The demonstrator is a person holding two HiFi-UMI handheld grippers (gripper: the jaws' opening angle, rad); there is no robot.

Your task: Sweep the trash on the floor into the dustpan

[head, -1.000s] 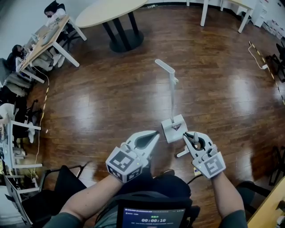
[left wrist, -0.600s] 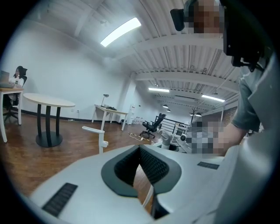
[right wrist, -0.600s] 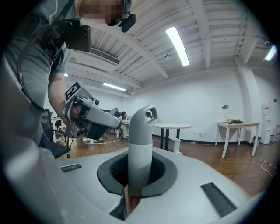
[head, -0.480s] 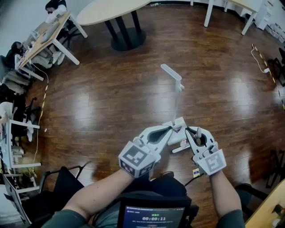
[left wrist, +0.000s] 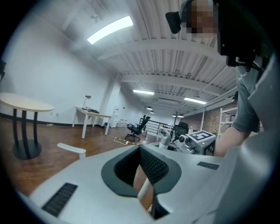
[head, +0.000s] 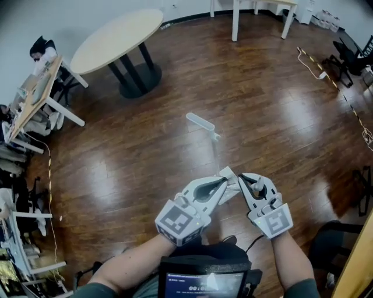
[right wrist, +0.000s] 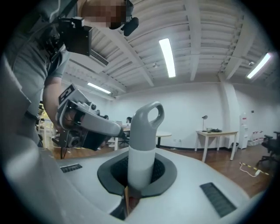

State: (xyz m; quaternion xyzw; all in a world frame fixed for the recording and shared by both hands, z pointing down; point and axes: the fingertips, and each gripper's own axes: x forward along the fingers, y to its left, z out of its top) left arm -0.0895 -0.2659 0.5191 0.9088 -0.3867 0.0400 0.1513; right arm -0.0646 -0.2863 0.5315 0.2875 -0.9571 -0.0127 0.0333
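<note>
A white dustpan (head: 231, 175) stands on the wood floor, and its long pole rises to a flat handle (head: 200, 122) (left wrist: 72, 149). My left gripper (head: 223, 182) (left wrist: 140, 149) is shut, with its tips at the pan's near edge. A thin white rod shows through the gap under its jaws; I cannot tell whether it is gripped. My right gripper (head: 245, 178) (right wrist: 142, 165) is shut on the broom handle (right wrist: 144, 131) (head: 256, 186), grey and white with a loop at its end. The broom's head is hidden. No trash shows.
A round table (head: 116, 38) stands at the back left, with desks and a seated person (head: 41, 53) beyond it. A white table (head: 256, 4) is at the back, office chairs (head: 349, 52) and a floor cable (head: 317, 73) at the right. A screen (head: 204, 283) hangs at my chest.
My left gripper has moved right and forward until its tips reach the dustpan, close beside the right gripper. The right gripper keeps its hold on the broom handle. The head view has shifted.
</note>
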